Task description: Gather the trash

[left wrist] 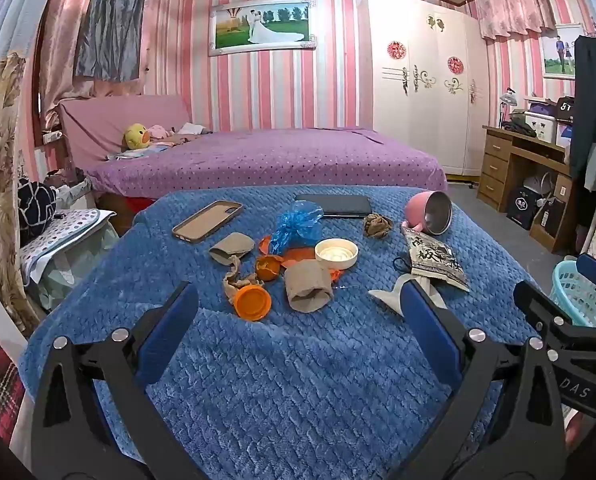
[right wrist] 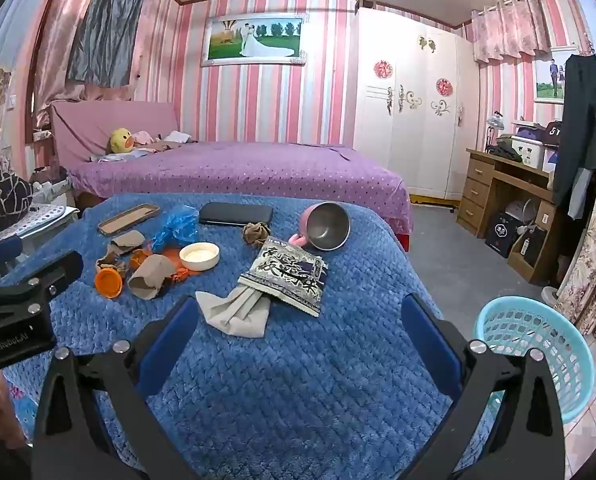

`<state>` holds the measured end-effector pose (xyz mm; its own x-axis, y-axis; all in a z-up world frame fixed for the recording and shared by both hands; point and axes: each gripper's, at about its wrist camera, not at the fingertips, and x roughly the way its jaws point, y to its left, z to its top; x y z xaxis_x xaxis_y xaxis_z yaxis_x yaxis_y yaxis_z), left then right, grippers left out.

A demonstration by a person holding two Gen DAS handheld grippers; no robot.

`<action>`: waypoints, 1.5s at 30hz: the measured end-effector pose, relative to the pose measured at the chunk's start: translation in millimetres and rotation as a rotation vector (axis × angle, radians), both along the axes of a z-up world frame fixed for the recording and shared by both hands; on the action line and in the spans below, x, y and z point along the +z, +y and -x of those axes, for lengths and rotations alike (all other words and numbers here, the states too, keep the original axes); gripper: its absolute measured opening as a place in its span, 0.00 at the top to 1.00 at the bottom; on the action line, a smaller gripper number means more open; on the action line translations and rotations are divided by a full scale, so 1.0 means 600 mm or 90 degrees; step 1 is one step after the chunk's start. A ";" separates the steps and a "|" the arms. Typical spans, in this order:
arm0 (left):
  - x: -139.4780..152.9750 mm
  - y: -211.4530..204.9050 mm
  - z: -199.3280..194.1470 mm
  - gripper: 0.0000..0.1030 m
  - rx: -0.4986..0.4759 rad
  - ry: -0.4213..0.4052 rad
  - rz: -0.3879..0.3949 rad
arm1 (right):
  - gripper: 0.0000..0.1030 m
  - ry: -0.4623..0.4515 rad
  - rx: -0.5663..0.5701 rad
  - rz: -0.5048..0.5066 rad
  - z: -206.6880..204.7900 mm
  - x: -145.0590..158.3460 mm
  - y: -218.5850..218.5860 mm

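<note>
Blue plush covers the table (left wrist: 298, 380), and both pairs of tongs hang over its near edge, tipped slightly down, nothing in either. Left gripper (left wrist: 298, 312) spread wide, empty. Right gripper (right wrist: 298, 320) the same, jaws fully apart.

Now the trash, all ahead of the tongs. Straight beyond the left gripper's tips sit two flattened cardboard tubes, the nearer one (left wrist: 308, 286) just past the fingertips, the second (left wrist: 230, 249) farther and to the left. Both look light and crushable; I'd pinch across the flat faces. One orange cap (left wrist: 252, 303), just inside the left finger's line, seems rigid and small, best taken across the rim. Orange peel (left wrist: 267, 268) behind it, soft and probably slick. One blue plastic wrap (left wrist: 295, 226) farther back, feather-light, and will likely crumple in any grip. One white lid (left wrist: 336, 254), stiff, with a rim to grab.

Ahead of the right gripper: one crumpled paper napkin (right wrist: 233, 312), between its fingertips but beyond them, soft and easy. One printed snack packet (right wrist: 285, 276) overlaps it, thin and likely slippery.

Not trash by my guess: one phone (right wrist: 235, 214), one phone case (left wrist: 207, 220), one tipped pink cup (right wrist: 326, 226).

One turquoise basket (right wrist: 538, 352) stands off the right gripper's right side, on the floor beside the table.
</note>
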<state>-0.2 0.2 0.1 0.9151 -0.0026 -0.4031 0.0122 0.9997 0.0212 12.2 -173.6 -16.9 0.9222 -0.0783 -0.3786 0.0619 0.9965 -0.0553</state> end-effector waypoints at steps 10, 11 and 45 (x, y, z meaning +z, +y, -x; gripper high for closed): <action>-0.002 -0.001 0.003 0.05 0.000 0.002 0.000 | 0.04 -0.003 0.000 -0.001 0.000 0.000 -0.001; -0.002 -0.002 0.004 0.05 0.000 0.002 0.000 | 0.04 -0.003 0.000 -0.001 -0.001 0.001 -0.001; -0.006 0.000 -0.003 0.05 -0.003 0.008 0.009 | 0.04 -0.004 -0.003 0.001 0.003 0.005 -0.010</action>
<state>1.4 0.0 -3.7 0.9097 -0.0126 -0.4151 0.0171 0.9998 0.0071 10.3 -179.4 -14.0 0.9245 -0.0829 -0.3721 0.0663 0.9962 -0.0572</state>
